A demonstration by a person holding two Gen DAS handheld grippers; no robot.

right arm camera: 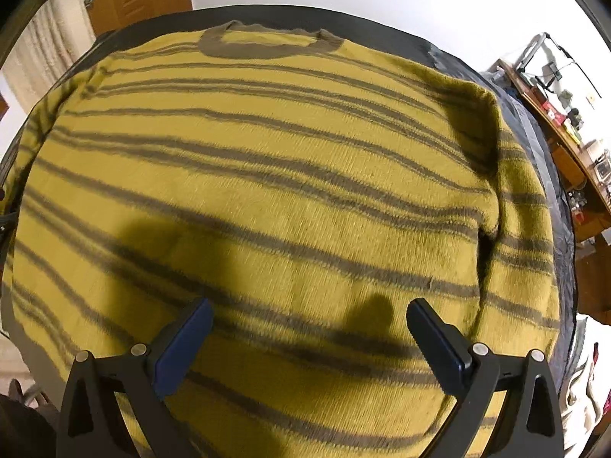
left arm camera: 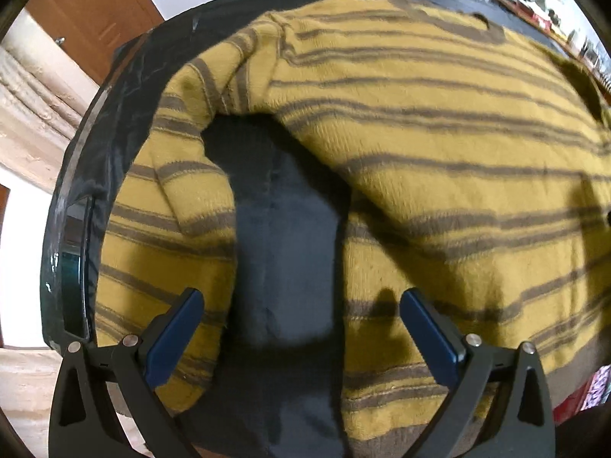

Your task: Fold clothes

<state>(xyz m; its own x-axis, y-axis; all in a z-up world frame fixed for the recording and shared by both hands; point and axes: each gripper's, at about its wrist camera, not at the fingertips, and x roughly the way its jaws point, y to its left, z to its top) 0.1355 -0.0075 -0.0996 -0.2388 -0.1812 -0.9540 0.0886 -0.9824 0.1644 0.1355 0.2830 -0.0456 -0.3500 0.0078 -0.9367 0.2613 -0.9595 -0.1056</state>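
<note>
A mustard-yellow sweater (left arm camera: 439, 145) with thin brown stripes lies spread flat on a dark cloth-covered table (left arm camera: 282, 236), brown collar (right arm camera: 267, 44) at the far side. Its left sleeve (left arm camera: 179, 198) runs down beside the body, with a strip of bare dark table between them. My left gripper (left arm camera: 301, 305) hovers open above that strip near the front edge, holding nothing. My right gripper (right arm camera: 309, 316) hangs open over the sweater's lower body (right arm camera: 267, 210), nothing between its blue pads (right arm camera: 183, 343). The right sleeve (right arm camera: 523, 236) lies along the right edge.
A wooden door (left arm camera: 95, 15) and a pale curtain (left arm camera: 34, 114) stand at the back left. A cluttered wooden shelf (right arm camera: 565, 145) runs along the right wall. The table's left edge (left arm camera: 72, 252) is close to the sleeve. Colourful fabric (left arm camera: 595, 389) shows at lower right.
</note>
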